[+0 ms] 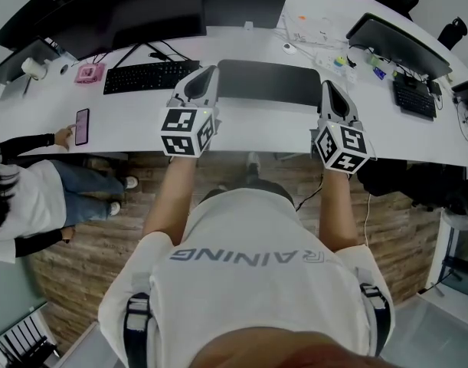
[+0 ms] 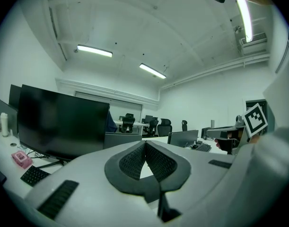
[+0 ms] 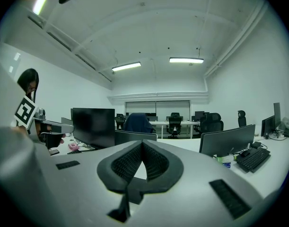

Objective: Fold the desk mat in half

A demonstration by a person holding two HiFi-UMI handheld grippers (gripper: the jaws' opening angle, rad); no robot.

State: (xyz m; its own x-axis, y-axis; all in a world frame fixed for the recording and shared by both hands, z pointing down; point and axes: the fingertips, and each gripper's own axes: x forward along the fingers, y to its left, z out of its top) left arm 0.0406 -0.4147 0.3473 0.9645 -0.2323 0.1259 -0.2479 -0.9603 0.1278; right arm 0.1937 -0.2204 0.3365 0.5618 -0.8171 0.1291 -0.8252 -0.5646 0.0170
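A dark desk mat (image 1: 268, 81) lies flat on the white desk (image 1: 142, 113), straight ahead in the head view. My left gripper (image 1: 211, 70) is held over the desk with its tip by the mat's left edge. My right gripper (image 1: 325, 84) has its tip by the mat's right edge. Both are shut with nothing between the pads. In the left gripper view the jaws (image 2: 145, 144) meet at the tip and point level across the office. The right gripper view shows the same, with the jaws (image 3: 142, 142) closed and bare. The mat is hidden in both gripper views.
A black keyboard (image 1: 151, 75) and a large monitor (image 1: 134, 10) stand left of the mat, with a pink item (image 1: 89, 73) and a phone (image 1: 82, 126) farther left. A person (image 1: 19, 198) sits at the left. Another screen (image 1: 398, 44) and keyboard (image 1: 414, 98) are at the right.
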